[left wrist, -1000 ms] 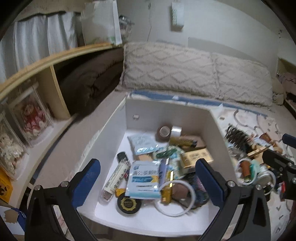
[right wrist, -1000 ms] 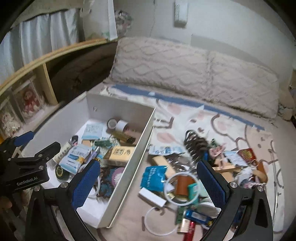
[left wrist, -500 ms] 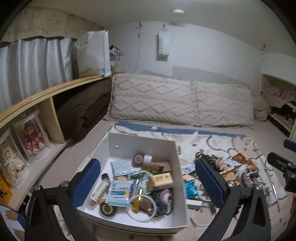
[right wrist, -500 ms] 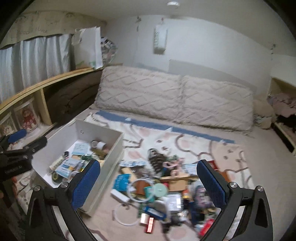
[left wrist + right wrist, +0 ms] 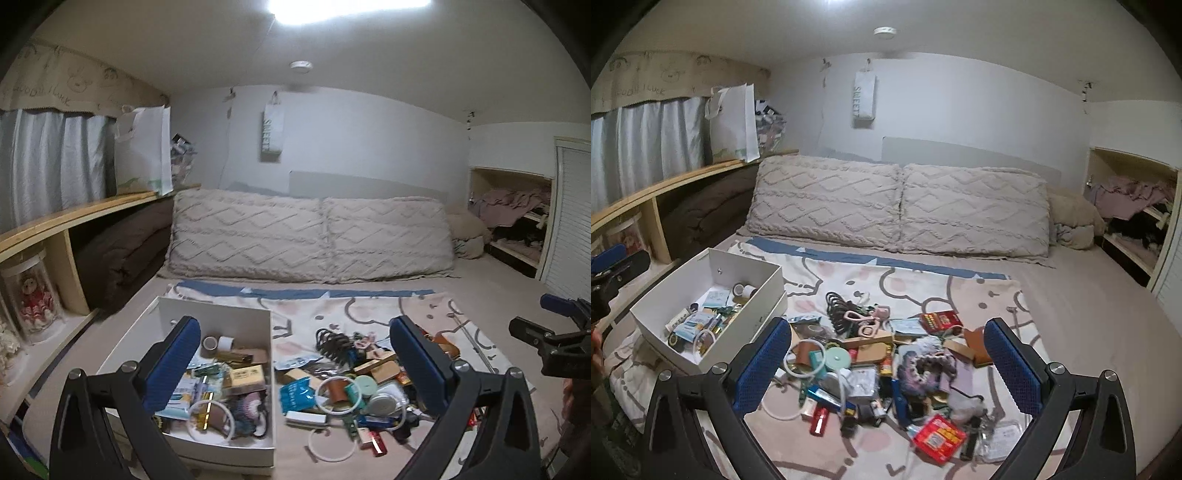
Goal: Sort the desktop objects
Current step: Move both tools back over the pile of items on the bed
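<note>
The left gripper (image 5: 295,365) is held above the bed with its blue-padded jaws spread wide and nothing between them; the right gripper (image 5: 886,363) is held the same way, jaws wide apart and empty. At the far left, a wooden shelf (image 5: 683,181) is seen running along the wall, with a white bag (image 5: 733,122) stood on it. Below it, on the bed, a white box (image 5: 709,310) is placed, filled with packets, a roll of tape (image 5: 738,288) and a white ring (image 5: 705,338). Just to the right of the box, a heap of small things (image 5: 886,369) is spread over a patterned blanket (image 5: 979,291): black hair clips (image 5: 838,306), a round green lid (image 5: 837,358), a red packet (image 5: 940,437). Two pillows (image 5: 897,206) are propped behind. At the far right, clothes are piled in an open cupboard (image 5: 1134,199).
</note>
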Demonstrator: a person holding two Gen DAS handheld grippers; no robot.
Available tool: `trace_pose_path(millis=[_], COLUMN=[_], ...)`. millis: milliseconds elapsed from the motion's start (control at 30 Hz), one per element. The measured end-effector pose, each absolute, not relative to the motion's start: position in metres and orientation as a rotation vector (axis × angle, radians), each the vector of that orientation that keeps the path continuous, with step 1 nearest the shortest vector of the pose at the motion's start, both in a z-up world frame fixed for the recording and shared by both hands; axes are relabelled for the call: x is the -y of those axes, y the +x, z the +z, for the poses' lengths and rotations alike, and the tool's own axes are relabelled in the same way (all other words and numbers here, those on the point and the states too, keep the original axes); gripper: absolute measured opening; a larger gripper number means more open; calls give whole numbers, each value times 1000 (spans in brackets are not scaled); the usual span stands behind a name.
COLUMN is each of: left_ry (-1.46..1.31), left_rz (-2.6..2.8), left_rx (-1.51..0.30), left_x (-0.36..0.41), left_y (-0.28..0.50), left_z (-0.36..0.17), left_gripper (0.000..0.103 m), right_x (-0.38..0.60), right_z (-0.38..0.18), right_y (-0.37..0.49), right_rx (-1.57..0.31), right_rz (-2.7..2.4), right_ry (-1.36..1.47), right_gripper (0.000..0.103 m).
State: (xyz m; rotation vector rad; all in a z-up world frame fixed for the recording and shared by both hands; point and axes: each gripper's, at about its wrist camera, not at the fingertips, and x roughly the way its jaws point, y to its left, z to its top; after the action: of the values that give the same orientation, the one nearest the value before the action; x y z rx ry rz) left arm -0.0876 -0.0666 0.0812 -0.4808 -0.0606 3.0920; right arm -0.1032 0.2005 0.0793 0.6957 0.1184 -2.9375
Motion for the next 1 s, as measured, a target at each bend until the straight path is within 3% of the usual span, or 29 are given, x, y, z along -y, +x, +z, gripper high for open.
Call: trace_pose_path(millis=[367,533,767,1000], left_ry=[-411,-365,-371,-374], left_rz=[3089,3151,3122,3115], left_rx=[6,-17,57,-8], left_x=[32,23,20,10], left_y=[-77,-78,-87,-95], left_z=[38,12,-21,-53], left_gripper=[103,103,103,103], right_x=[-228,-229,-237,-240], right_z=[54,23,-23,-58], right_y=[-73,-67,-72,-81], right_rx=[-80,-154,-119,-105], right_rz=[-2945,-2990,-2975,-2997], right_ry=[605,571,555,560], right_gripper=[103,103,103,103])
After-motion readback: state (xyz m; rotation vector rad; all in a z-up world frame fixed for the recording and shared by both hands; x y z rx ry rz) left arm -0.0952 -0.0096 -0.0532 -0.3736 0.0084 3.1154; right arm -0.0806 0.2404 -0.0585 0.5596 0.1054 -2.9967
